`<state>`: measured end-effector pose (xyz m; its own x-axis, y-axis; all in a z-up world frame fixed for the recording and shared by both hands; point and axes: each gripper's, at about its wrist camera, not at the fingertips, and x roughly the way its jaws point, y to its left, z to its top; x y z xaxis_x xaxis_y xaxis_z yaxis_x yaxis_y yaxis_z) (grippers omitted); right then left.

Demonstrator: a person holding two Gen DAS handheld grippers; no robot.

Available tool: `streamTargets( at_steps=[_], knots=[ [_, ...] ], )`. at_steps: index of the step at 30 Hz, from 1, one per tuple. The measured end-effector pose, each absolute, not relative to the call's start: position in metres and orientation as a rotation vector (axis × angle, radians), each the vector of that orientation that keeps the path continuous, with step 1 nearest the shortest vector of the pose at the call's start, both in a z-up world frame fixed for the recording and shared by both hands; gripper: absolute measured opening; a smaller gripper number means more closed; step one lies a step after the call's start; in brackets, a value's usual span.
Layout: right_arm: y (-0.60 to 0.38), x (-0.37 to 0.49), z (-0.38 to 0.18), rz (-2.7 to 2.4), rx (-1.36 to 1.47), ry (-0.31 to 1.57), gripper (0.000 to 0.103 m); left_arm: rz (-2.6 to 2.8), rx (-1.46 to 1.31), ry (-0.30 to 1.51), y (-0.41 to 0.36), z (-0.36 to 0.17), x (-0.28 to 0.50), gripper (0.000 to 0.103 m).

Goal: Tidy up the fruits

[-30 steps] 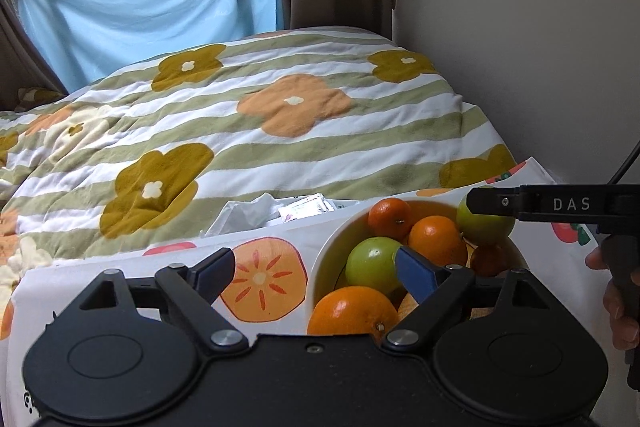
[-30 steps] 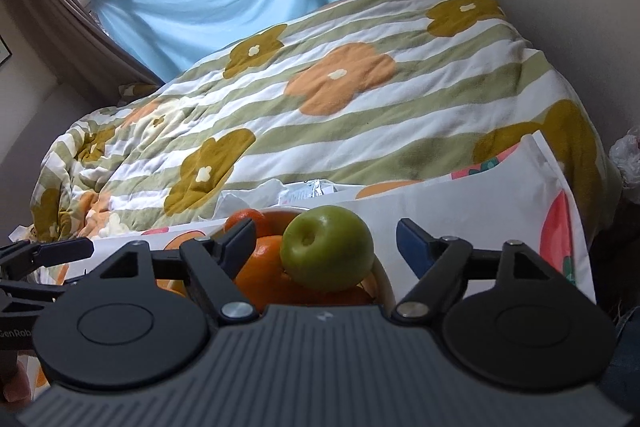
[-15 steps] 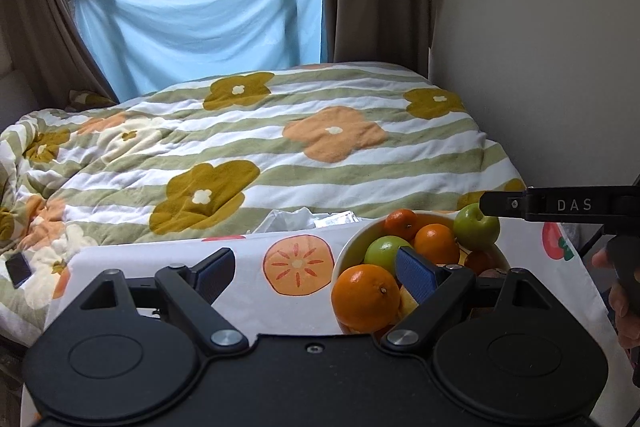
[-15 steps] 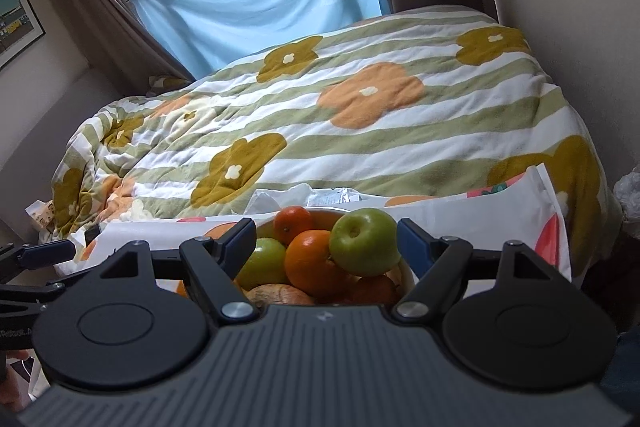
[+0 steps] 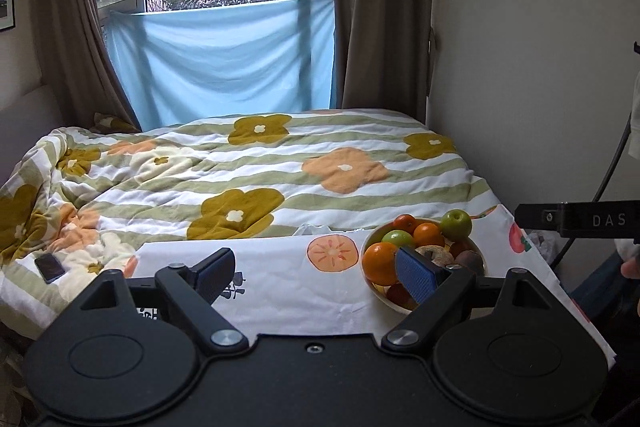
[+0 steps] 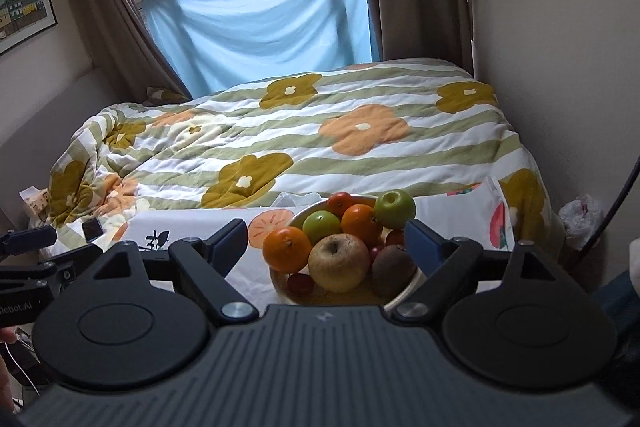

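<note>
Both grippers held back from full fruit bowl, nothing grasped.
Striped flower-print quilt (image 6: 304, 143) behind; white persimmon-print tablecloth (image 5: 288, 291) carries round cream bowl (image 6: 404, 289) heaped with orange (image 6: 286, 249), tan apple (image 6: 338, 261), brown kiwi (image 6: 394, 269), green apples, small oranges. Left gripper (image 5: 316, 273) and right gripper (image 6: 326, 241): jaws wide apart, empty. Looks like end or pause of sorting; any next move means closing in on one top fruit.
</note>
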<state>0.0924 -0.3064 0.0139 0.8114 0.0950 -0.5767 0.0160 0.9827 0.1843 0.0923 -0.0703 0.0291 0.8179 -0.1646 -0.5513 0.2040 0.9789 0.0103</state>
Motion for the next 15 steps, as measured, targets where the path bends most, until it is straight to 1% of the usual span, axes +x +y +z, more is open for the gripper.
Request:
streamTargets(
  at_steps=[8,10,12,15],
  knots=[
    [-0.275,0.025,0.025,0.014,0.117,0.604,0.103,-0.199,0.051,0.567,-0.051,0.033,0.048,0.090],
    [-0.270,0.015,0.026,0.006,0.104,0.600,0.103,-0.204,0.046,0.567,-0.049,0.034,0.040,0.093],
    [-0.265,0.007,0.027,-0.013,0.087,0.603,0.103,-0.197,0.047,0.561,-0.049,0.034,0.032,0.101],
    [-0.258,-0.006,0.027,-0.052,0.056,0.578,0.103,-0.194,0.043,0.544,-0.048,0.034,0.022,0.103]
  ],
)
